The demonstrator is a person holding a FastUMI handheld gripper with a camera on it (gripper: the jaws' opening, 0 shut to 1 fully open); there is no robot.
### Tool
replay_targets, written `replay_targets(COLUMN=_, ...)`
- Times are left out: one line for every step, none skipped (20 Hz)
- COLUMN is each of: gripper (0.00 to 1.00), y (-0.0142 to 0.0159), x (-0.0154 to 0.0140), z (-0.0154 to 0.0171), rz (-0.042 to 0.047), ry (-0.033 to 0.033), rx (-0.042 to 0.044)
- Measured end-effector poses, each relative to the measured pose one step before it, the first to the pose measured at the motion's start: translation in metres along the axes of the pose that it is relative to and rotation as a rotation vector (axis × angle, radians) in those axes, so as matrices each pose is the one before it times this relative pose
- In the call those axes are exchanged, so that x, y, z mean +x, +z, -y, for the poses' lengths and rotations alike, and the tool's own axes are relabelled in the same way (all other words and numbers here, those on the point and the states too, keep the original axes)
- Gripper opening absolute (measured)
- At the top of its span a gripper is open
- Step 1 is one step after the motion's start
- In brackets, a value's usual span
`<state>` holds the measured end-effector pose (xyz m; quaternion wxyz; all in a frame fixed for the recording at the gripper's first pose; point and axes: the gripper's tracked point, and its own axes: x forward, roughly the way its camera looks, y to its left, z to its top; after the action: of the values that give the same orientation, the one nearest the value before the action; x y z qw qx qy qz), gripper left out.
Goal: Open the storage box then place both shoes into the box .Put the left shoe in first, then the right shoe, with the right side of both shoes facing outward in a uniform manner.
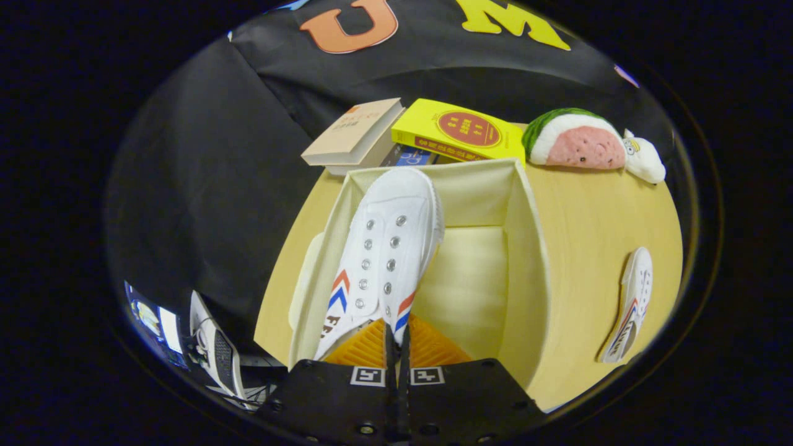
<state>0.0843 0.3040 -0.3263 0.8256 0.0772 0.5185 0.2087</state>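
A cream fabric storage box [526,248] stands open on the round wooden table, just ahead of my fingers. My gripper [396,341] is shut on the heel of a white canvas shoe [387,248] with red and blue chevrons. The shoe hangs over the left half of the box, toe pointing to the far wall, top and eyelets facing me. The other white shoe [632,303] lies on its side on the table to the right of the box.
Behind the box lie a beige book [353,130], a yellow book [458,130] and a blue one under them. A watermelon-slice plush [576,139] with a small white toy [644,158] sits at the back right. The table's left edge runs close to the box.
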Motion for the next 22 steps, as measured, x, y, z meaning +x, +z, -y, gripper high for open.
replay_targets(gripper=0.00, y=-0.00398, x=0.00894, z=-0.00272, rz=-0.01795, ry=-0.00600, rx=0.00402)
replay_targets(gripper=0.00, y=-0.00384, x=0.00837, z=-0.00100, rz=-0.01993, ry=-0.01010, rx=0.00670)
replay_targets(gripper=0.00, y=-0.00292, x=0.00768, z=0.00189, rz=-0.02209, ry=-0.02561, rx=0.00378)
replay_targets(gripper=0.00, y=-0.00081, x=0.00809, z=-0.00027, rz=-0.01329, ry=-0.02154, rx=0.00906)
replay_targets(gripper=0.00, y=-0.00283, x=0.00843, z=0.00232, rz=-0.02806, ry=-0.03111, rx=-0.00808)
replay_targets(gripper=0.00, y=-0.00241, x=0.00548, z=-0.00048, rz=-0.02232, ry=-0.01625, rx=-0.00639)
replay_targets(gripper=0.00, y=-0.00069, x=0.00597, z=-0.00055, rz=-0.02184, ry=-0.01156, rx=-0.00702)
replay_targets(gripper=0.00, y=0.00043, x=0.00772, z=-0.00011, rz=-0.01921, ry=-0.00389, rx=0.00969)
replay_targets(gripper=0.00, y=-0.00203, x=0.00419, z=0.00076, rz=-0.01950, ry=-0.01628, rx=-0.00410)
replay_targets(gripper=0.00, y=-0.00029, x=0.00406, z=0.00105, rz=-0.01365, ry=-0.00967, rx=-0.00899)
replay_targets(gripper=0.01, y=0.00079, x=-0.00021, z=-0.00066, rz=-0.00506, ry=-0.00006, rx=-0.01735)
replay_targets(gripper=0.00, y=0.00085, x=-0.00011, z=0.00042, rz=-0.00522, ry=0.00100, rx=-0.01911)
replay_targets(gripper=0.04, y=-0.00085, x=-0.00105, z=0.00034, rz=-0.01118, ry=0.00497, rx=-0.02313)
replay_targets(gripper=0.05, y=-0.00153, x=-0.00070, z=-0.00136, rz=-0.01017, ry=0.01086, rx=-0.01833)
replay_targets(gripper=0.13, y=0.00077, x=-0.00644, z=-0.00086, rz=-0.00480, ry=0.00520, rx=-0.01145)
replay_targets(gripper=0.15, y=-0.00222, x=-0.00416, z=-0.00189, rz=-0.00063, ry=0.02069, rx=-0.00526)
replay_targets(gripper=0.31, y=-0.00200, x=-0.00920, z=-0.00090, rz=-0.00381, ry=0.01278, rx=0.00269)
replay_targets(gripper=0.46, y=-0.00139, x=-0.00848, z=0.00379, rz=-0.00510, ry=-0.01035, rx=0.00199)
replay_targets(gripper=0.61, y=-0.00252, x=-0.00863, z=0.00298, rz=0.00212, ry=-0.00008, rx=-0.01115)
replay_targets(gripper=0.77, y=-0.00141, x=-0.00922, z=0.00331, rz=0.00827, ry=0.00357, rx=-0.01343)
replay_targets(gripper=0.83, y=-0.00095, x=-0.00951, z=0.00219, rz=0.01331, ry=0.01055, rx=-0.01007)
replay_targets(gripper=0.89, y=0.00042, x=-0.01257, z=-0.00002, rz=0.01779, ry=0.01818, rx=-0.00227)
